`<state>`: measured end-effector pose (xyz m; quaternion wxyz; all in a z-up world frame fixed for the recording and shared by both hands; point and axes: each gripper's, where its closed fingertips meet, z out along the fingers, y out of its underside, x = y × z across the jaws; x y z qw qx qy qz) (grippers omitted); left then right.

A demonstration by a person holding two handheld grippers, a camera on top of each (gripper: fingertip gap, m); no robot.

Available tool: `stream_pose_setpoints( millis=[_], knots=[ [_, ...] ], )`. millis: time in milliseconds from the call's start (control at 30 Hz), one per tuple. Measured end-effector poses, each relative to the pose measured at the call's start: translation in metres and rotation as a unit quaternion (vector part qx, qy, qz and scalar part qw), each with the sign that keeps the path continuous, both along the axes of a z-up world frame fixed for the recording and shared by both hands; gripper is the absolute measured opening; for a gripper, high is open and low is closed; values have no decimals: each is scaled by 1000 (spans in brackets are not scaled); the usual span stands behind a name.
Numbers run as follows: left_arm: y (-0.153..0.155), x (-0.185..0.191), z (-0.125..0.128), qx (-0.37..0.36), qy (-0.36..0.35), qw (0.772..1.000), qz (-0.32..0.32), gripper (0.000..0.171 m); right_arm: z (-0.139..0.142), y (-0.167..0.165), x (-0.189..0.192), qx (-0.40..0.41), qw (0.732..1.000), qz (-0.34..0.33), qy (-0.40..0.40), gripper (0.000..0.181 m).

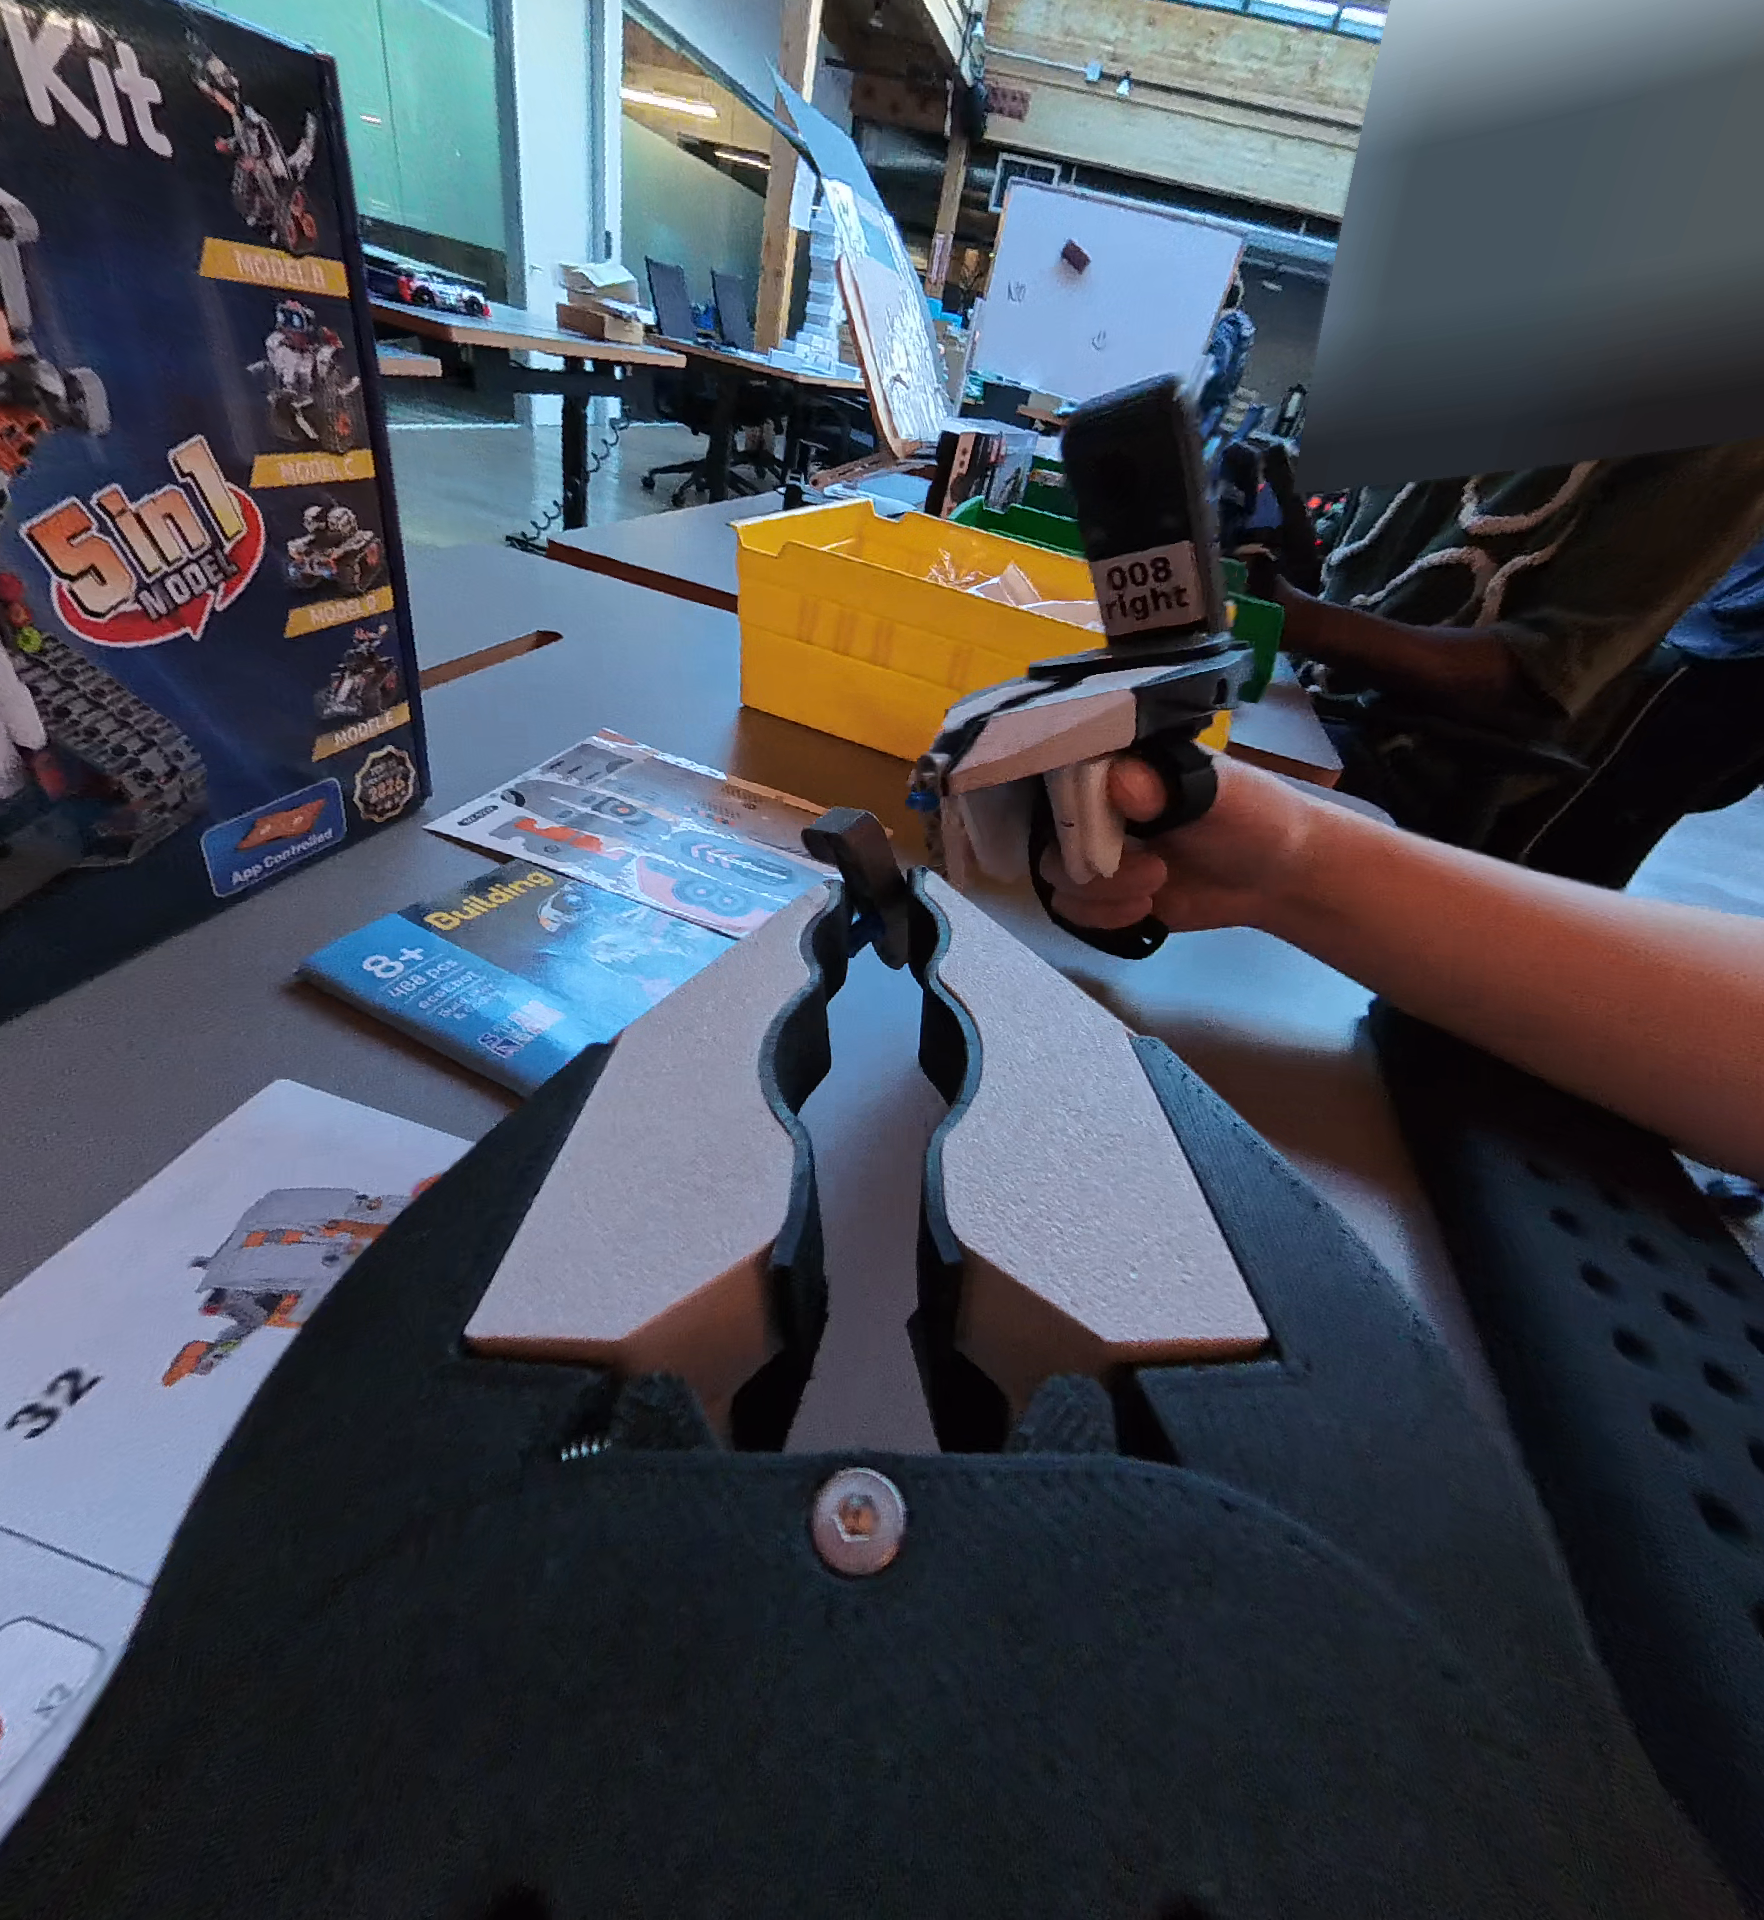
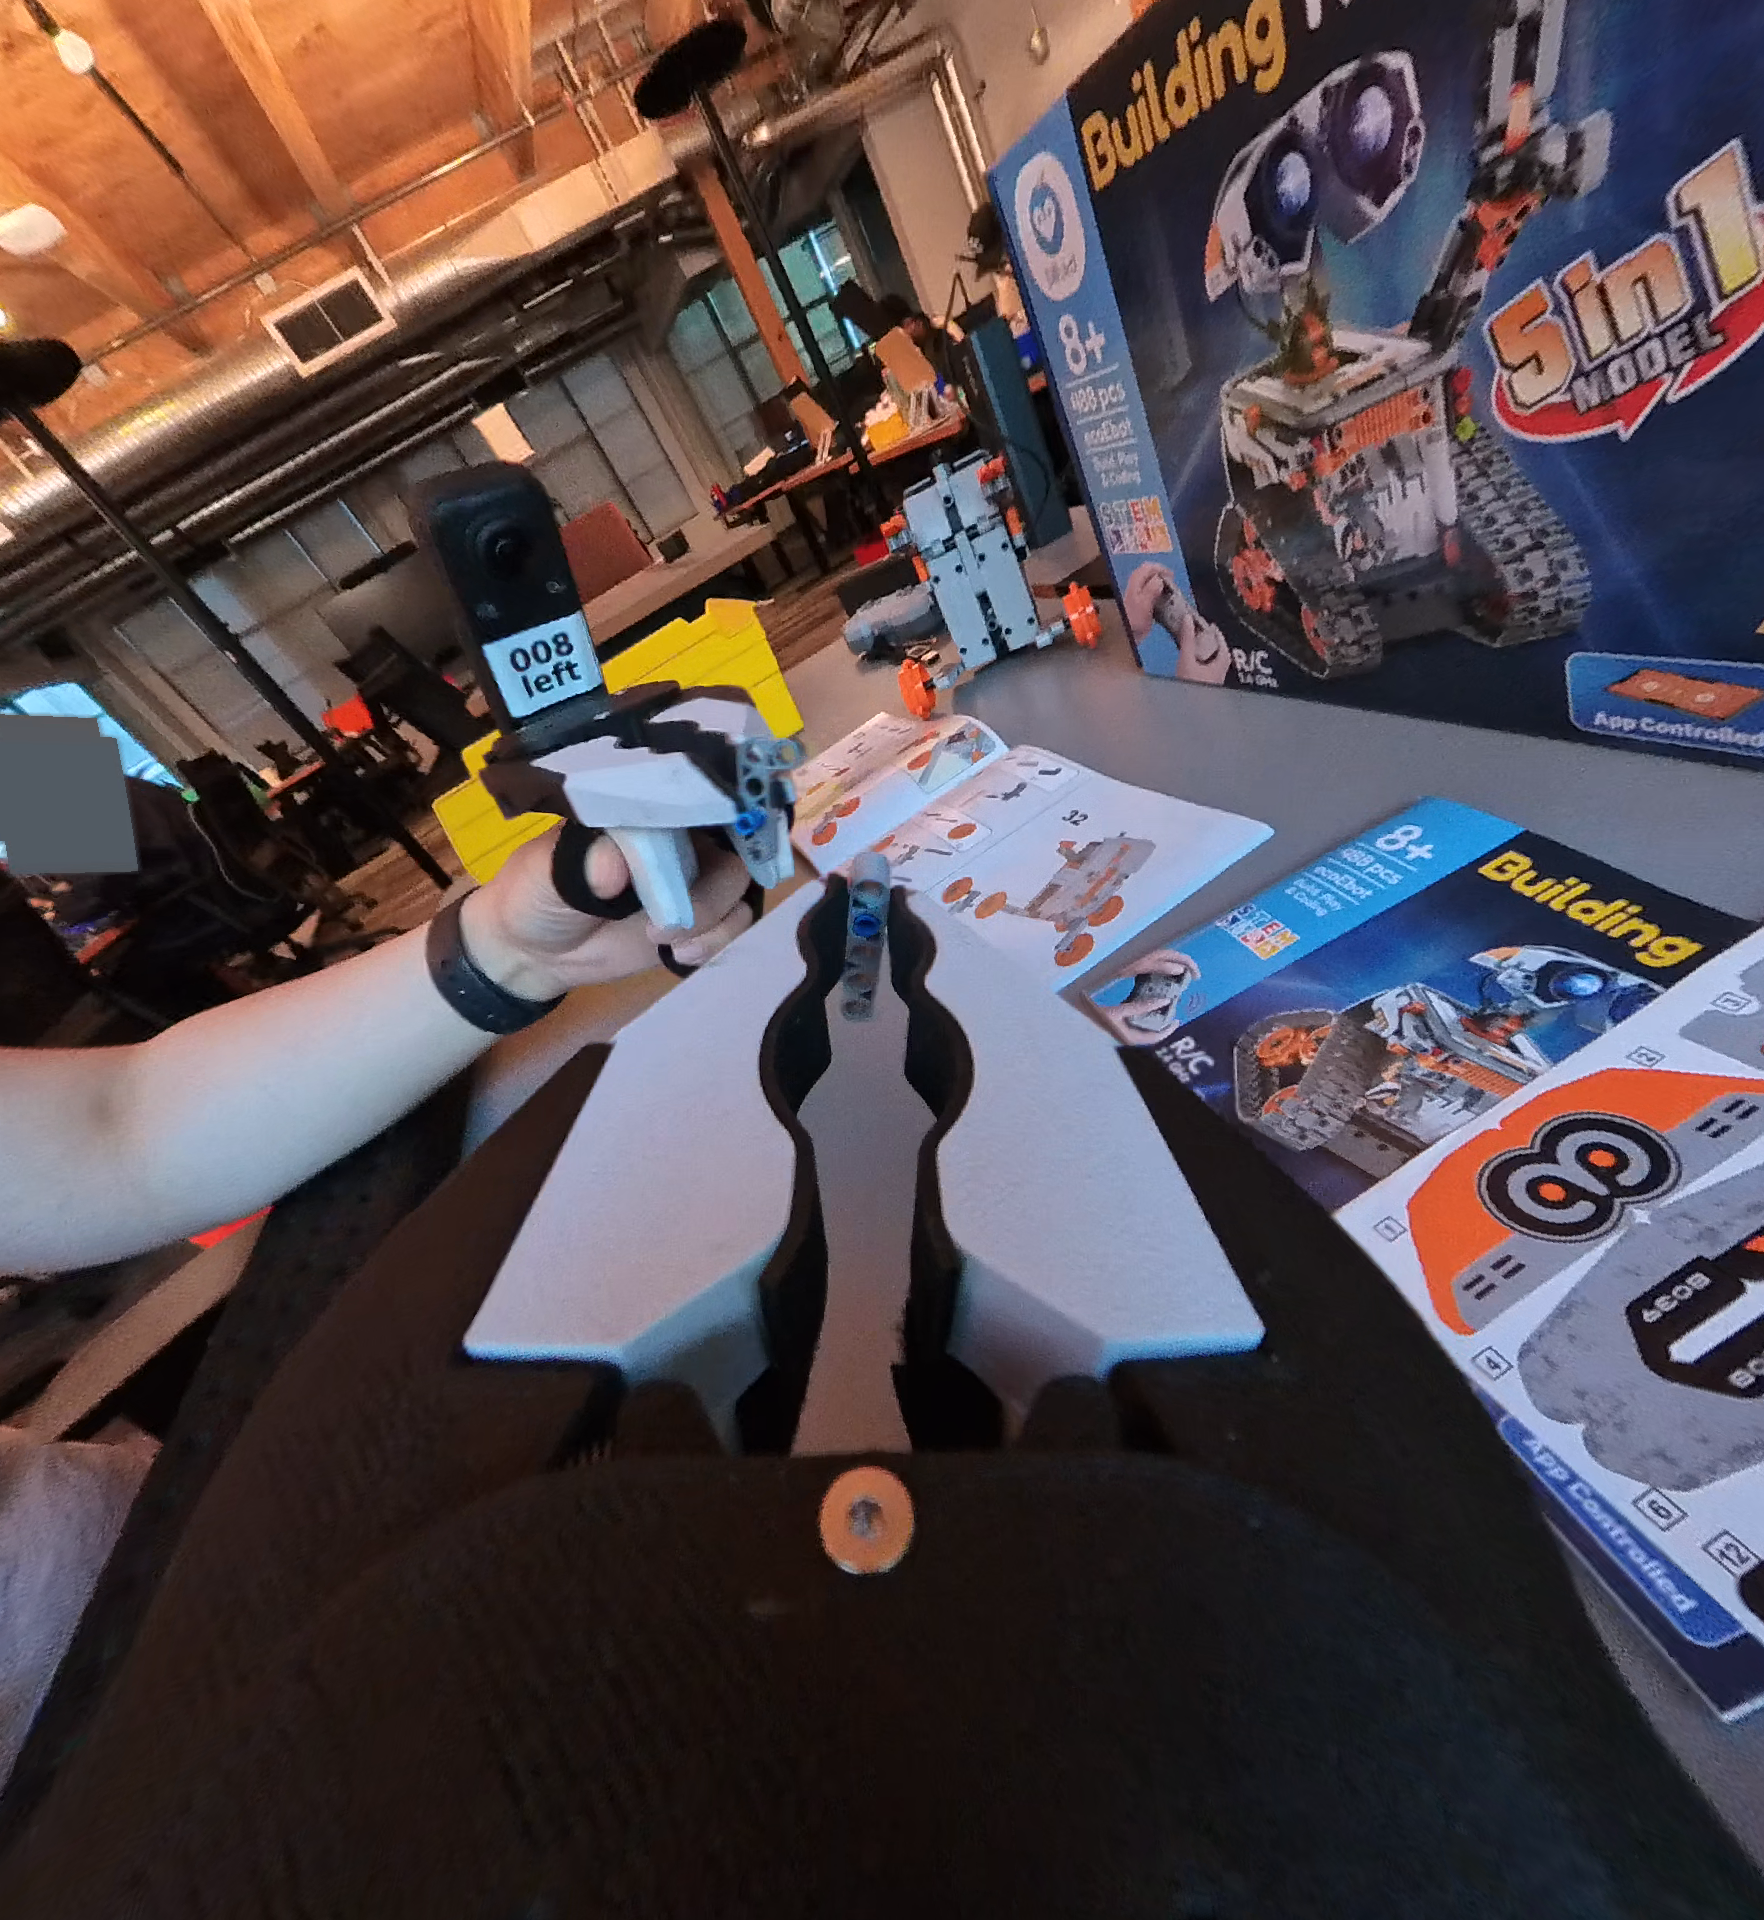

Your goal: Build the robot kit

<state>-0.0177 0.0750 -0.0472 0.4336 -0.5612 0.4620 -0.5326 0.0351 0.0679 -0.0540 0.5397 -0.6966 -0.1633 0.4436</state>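
Observation:
My left gripper (image 1: 878, 899) is shut on a dark grey angled beam (image 1: 862, 857) with a blue pin, held above the grey table (image 1: 182, 1060). In the right wrist view the left gripper (image 2: 769, 821) sits up and to the left, with its beam (image 2: 766, 774) at the tips. My right gripper (image 2: 864, 896) is shut on a straight grey holed beam (image 2: 860, 961) carrying a blue pin. In the left wrist view the right gripper (image 1: 935, 805) is just right of my left fingertips. The two held pieces are close together but apart.
A big robot-kit box (image 1: 130, 468) stands at the table's back. A blue booklet (image 1: 504, 977), a sticker sheet (image 1: 649, 831) and an open manual (image 1: 130, 1299) lie flat. A yellow bin (image 1: 857, 634), a part-built grey model (image 2: 971, 592) and a black chair (image 1: 1636, 1351) are nearby. My right fingertips sit around 6 cm from my left ones.

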Motion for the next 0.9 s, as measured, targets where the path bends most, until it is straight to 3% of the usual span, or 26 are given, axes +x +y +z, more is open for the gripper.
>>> stream_pose_setpoints(
  millis=[133, 300, 367, 433, 500, 567, 700, 833, 900],
  knots=[
    [1, -7, 6, -41, -37, 998, -22, 7, 10, 2, -4, -1, 999, 41, 32, 7],
    [3, -5, 6, -44, -46, 997, -45, 7, -11, 3, -17, 21, 994, 97, -39, 5],
    [2, -1, 5, -66, -45, 995, -59, 7, -17, 0, -19, 32, 992, 118, -15, 5],
    [2, 5, 3, -88, -49, 993, -67, 7, 3, -7, -20, 21, 988, 149, 43, 5],
    [1, 10, 2, -97, -51, 992, -68, 7, 13, -3, -19, 35, 992, 118, 41, 5],
    [6, 16, 1, -110, -56, 991, -48, 7, 0, 2, -19, 43, 996, 81, -4, 5],
    [6, 22, -1, -126, -62, 990, -29, 7, -12, 0, -19, -4, 996, 93, 14, 5],
    [7, 21, -14, -109, -13, 994, -6, 7, -33, 1, -10, -94, 992, 77, -42, 5],
    [7, 18, -24, -66, 41, 997, 11, 7, -51, -22, -16, -208, 964, 157, -52, 5]
  ],
)
